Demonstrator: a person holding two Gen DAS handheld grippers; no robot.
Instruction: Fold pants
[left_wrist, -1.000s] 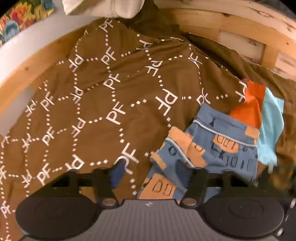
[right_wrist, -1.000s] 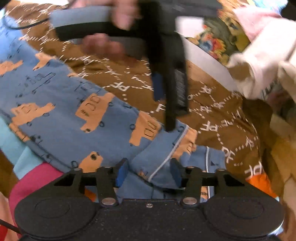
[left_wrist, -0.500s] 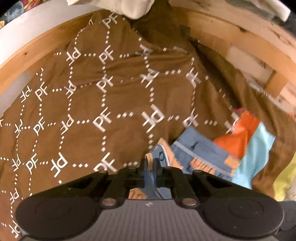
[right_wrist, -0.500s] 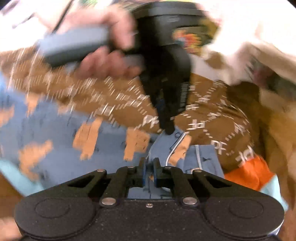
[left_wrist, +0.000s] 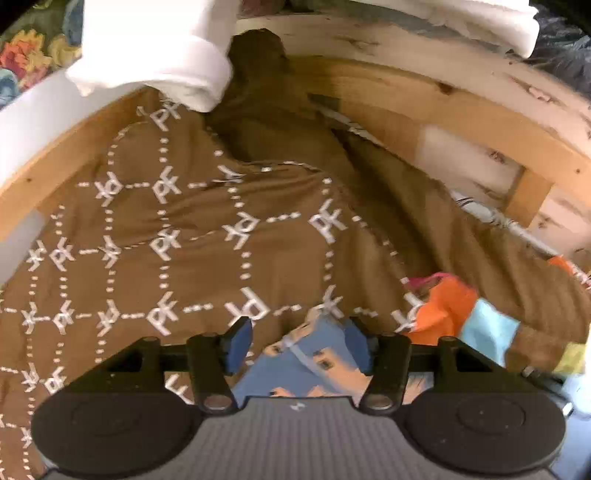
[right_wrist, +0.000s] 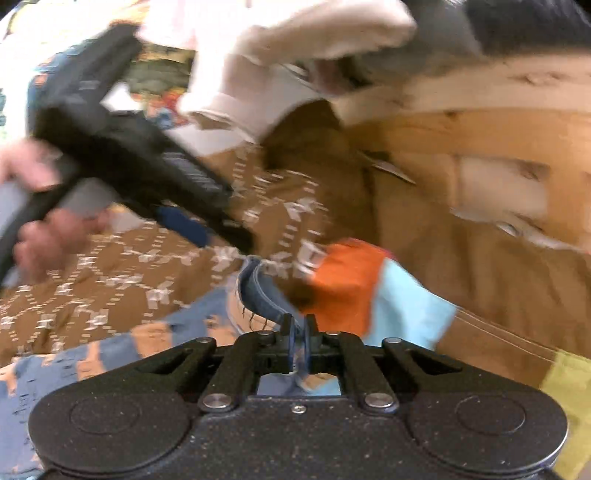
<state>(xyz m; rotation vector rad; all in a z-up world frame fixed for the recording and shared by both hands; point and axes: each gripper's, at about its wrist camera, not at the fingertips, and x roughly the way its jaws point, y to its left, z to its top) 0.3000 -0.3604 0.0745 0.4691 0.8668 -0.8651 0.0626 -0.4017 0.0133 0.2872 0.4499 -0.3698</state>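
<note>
Left wrist view: we look down on a brown blanket (left_wrist: 192, 236) printed with white "PF" letters and dotted lines.
Pants: the blue pants (left_wrist: 306, 365) with tan shapes lie on the blanket at the bottom centre, a pale seam running across them.
Left gripper: the left gripper (left_wrist: 297, 345) stands with its jaws apart; they have just been opening, the pants lie between the blue pads (left_wrist: 236, 345), and we see no pad pressing the cloth.
Other clothes: an orange and light-blue garment (left_wrist: 450, 314) lies just right of the pants on the same blanket.
Bed frame: a pale wooden frame (left_wrist: 443, 122) curves along the top and right; a white cloth (left_wrist: 155, 48) hangs over the upper left corner.

Right wrist view: the picture is blurred by motion.
Right gripper: the right gripper (right_wrist: 299, 328) has its jaws drawn together, pinching a fold of the pants (right_wrist: 255, 291); a thin strip of blue cloth shows between the pads.
Pants here: from the pinch the blue cloth with tan shapes trails down to the lower left across the blanket (right_wrist: 92, 295).
Left gripper here: the other tool (right_wrist: 184, 218) crosses the upper left, held by a hand (right_wrist: 48, 236), its tip just above the pants' edge.
Beside the pinch: the orange and light-blue garment (right_wrist: 354, 284) lies right behind the closed jaws; a yellow cloth (right_wrist: 569, 391) shows at the lower right.
</note>
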